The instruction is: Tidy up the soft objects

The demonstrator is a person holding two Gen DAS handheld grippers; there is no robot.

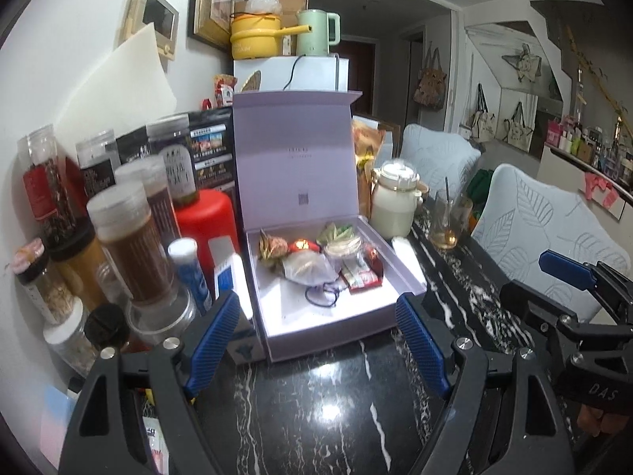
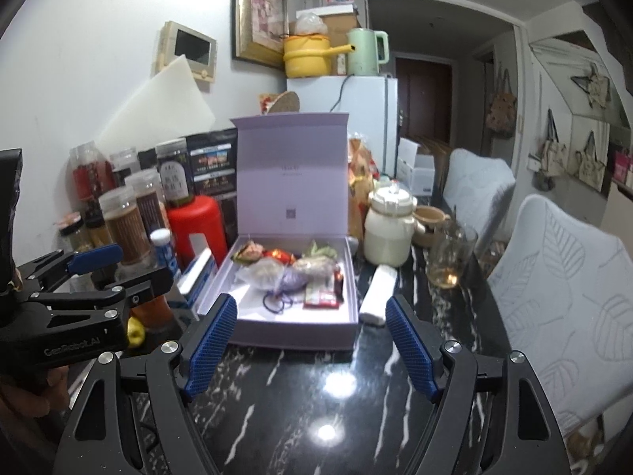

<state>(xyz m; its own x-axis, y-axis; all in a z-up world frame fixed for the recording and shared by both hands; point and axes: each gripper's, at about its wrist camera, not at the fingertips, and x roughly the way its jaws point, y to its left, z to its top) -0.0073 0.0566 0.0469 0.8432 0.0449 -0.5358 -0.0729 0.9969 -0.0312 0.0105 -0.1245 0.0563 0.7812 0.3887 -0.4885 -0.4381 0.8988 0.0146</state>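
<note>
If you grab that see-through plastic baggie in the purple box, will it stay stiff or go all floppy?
Probably floppy: the clear crinkled plastic bag in the open lilac cardboard box looks thin and already slumps over its neighbours. It likely weighs little, since it seems only loosely filled. Its shiny film might slip between the pads, and pinching the gathered end may hold better.

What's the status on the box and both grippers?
Left gripper and right gripper open, empty, short of the box. Box lid up, pouches and packets inside. Jars crowd its left, white roll at its right.
</note>
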